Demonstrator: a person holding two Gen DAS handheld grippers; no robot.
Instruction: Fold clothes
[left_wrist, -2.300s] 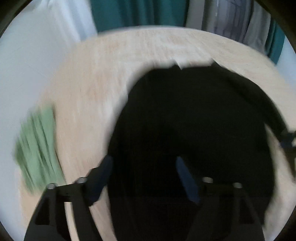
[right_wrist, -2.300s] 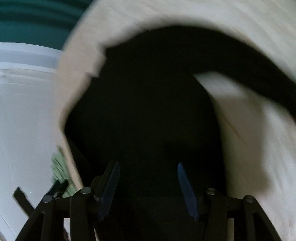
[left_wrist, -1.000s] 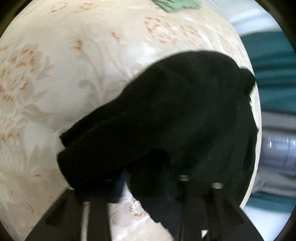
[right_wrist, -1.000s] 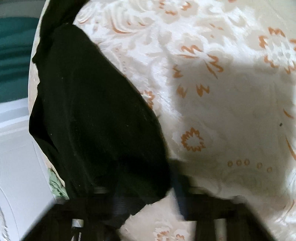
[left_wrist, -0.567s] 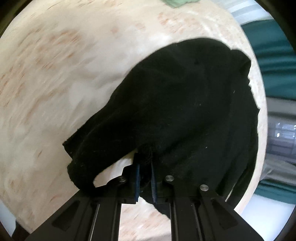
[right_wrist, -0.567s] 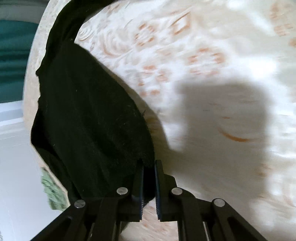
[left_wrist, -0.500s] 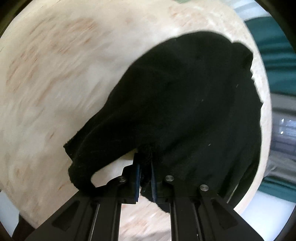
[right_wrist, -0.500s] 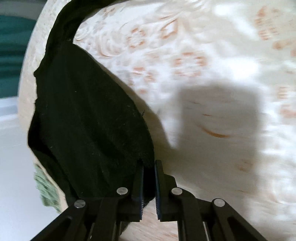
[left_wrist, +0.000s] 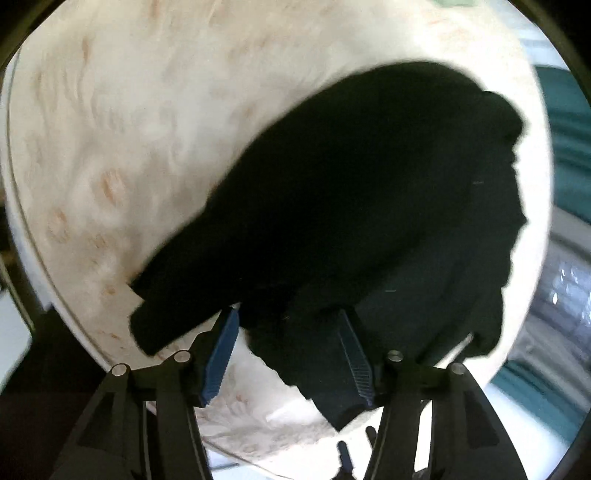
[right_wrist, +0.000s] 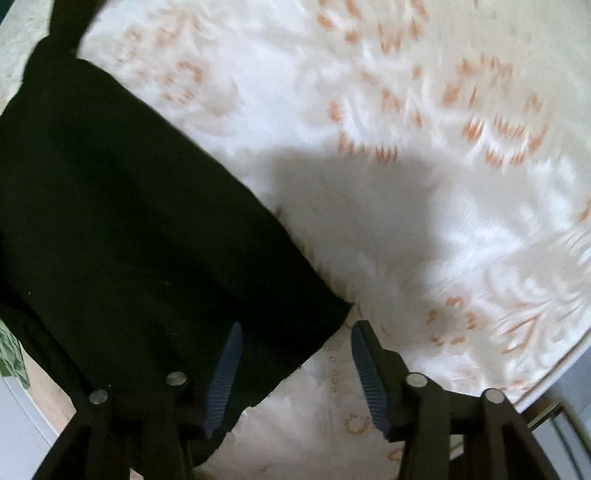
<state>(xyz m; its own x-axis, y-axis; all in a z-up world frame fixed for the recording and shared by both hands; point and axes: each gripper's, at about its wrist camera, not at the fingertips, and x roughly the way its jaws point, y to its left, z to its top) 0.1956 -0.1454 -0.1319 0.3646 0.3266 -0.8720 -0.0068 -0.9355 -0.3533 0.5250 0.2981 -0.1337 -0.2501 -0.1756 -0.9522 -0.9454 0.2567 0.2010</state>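
Black garment (left_wrist: 351, 206) lies folded on the floral tablecloth (right_wrist: 424, 184), just released: left gripper (left_wrist: 288, 349) and right gripper (right_wrist: 295, 363), clamped a moment ago, are opening, completing this fold.

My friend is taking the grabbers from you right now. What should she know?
Left gripper: jaws opening, black cloth between the fingers but not pinched.
Right gripper: jaws opening, over the near corner of the cloth, not pinched.
Black garment: lying on the flowered tablecloth, partly folded, one layer over another; its far side hangs past the table edge.
Green cloth: just visible at the table edge, untouched.
Done: one fold laid down and let go.
Left: probably smooth it, fold it smaller, then do the green one.
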